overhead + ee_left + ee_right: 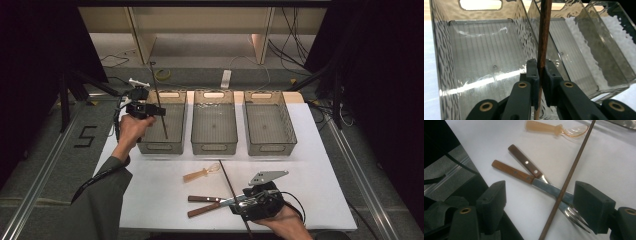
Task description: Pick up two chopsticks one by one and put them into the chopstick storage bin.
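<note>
My left hand-held gripper [541, 72] is clamped on a dark wooden stick [543, 37], which stands almost upright between its pads, its lower end down inside the leftmost clear bin [176, 107]. My right hand-held gripper [541, 200] rests on the white bench [320, 165] with its jaws apart, straddling a second stick [566, 182] that lies across a knife [524, 176] and fork [571, 213].

Matt wooden chopstick [543, 37]; glossy, ripple-textured clear plastic bin [441, 50].
</note>
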The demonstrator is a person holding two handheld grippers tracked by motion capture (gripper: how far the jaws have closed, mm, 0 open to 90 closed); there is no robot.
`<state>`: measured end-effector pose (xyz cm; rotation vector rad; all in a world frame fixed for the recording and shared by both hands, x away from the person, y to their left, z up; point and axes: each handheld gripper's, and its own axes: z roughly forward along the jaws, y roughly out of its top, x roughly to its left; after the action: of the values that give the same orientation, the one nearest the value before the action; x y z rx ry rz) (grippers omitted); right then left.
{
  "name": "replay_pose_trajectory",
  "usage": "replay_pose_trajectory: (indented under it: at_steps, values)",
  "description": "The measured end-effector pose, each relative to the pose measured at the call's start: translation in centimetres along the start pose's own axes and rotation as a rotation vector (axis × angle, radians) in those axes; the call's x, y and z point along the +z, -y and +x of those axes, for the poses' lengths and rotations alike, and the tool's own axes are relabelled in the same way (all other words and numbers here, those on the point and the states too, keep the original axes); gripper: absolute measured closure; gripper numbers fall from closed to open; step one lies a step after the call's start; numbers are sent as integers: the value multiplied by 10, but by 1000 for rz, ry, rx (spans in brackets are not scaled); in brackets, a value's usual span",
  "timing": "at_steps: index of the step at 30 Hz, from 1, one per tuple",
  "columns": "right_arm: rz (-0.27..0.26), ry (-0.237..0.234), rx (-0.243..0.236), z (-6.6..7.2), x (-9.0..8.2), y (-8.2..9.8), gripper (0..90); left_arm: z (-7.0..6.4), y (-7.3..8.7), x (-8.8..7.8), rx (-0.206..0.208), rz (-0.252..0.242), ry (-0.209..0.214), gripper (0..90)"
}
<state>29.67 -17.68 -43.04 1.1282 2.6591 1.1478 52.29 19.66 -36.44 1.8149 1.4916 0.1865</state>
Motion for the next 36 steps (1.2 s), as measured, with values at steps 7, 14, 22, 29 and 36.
replay_pose_trajectory:
  at_steps: [7,14,22,29,36]
  values:
    - [4,-4,3,0,0,0,276,3,6,15,-13,25,-8,833]
    - [7,-5,-2,0,1,0,279,4,11,21,-14,43,-12,800]
    - [14,-2,-2,1,2,0,295,-1,15,22,-15,87,-84,420]
    - [9,-2,-3,0,2,0,316,-19,26,-3,9,31,23,244]
    - [17,20,-3,0,2,-1,326,-31,47,-26,76,-23,62,180]
